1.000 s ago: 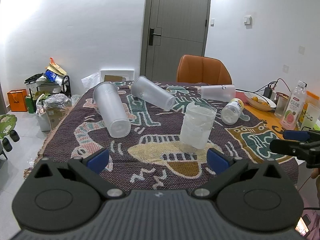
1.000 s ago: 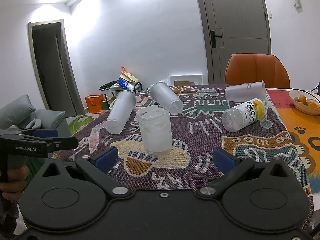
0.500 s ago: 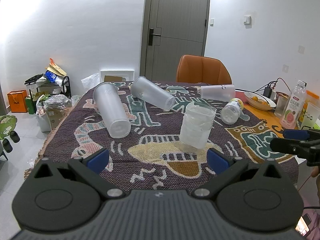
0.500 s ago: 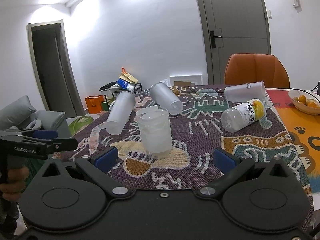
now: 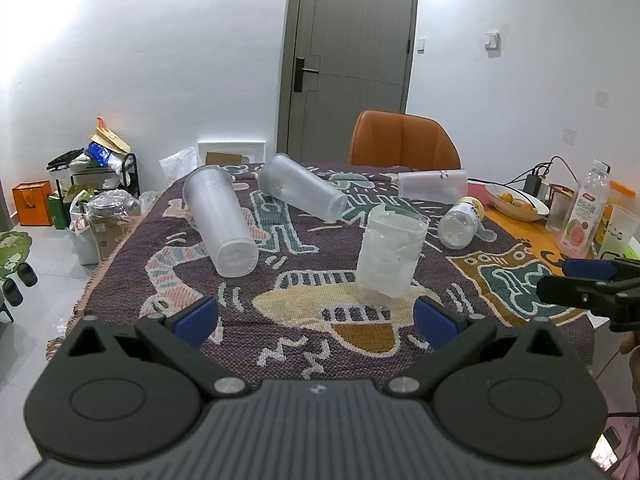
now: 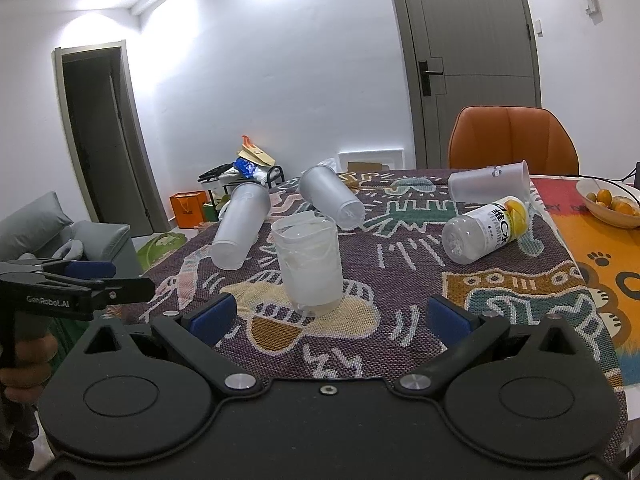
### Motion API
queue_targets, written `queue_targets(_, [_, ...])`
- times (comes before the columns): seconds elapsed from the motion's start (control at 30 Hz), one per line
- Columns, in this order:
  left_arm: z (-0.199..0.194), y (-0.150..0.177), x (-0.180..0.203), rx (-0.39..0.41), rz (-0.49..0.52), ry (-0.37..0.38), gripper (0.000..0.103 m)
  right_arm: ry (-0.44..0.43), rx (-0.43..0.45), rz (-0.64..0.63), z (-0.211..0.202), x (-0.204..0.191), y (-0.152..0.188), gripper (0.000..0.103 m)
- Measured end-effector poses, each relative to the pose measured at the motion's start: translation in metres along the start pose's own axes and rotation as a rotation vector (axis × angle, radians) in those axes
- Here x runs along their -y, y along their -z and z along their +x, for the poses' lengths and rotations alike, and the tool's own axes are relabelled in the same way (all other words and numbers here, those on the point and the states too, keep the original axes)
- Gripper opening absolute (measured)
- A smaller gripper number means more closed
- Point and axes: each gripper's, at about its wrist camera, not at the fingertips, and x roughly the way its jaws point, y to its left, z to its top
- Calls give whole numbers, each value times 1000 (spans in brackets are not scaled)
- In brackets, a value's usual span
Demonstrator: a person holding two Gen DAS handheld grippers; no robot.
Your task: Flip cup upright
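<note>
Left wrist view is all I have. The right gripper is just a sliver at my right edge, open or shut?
Observer: Open. In the right wrist view the right gripper has its blue pads wide apart, with nothing between them.
Operator: What is it pointed at?
Observer: The upright clear cup stands just ahead of it, slightly left of its centre line and beyond the pads.
Operator: Anything past my left edge?
Observer: A grey sofa stands off the table's left side.
</note>
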Motion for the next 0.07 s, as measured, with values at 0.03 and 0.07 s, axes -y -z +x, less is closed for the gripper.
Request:
queue_targets(0.03, [0,0,0,4,3,-5,103,0,0,0,0,0,0,103])
queue_targets(0.07, [-1,0,0,11,3,-8,103,0,0,1,0,0,0,103])
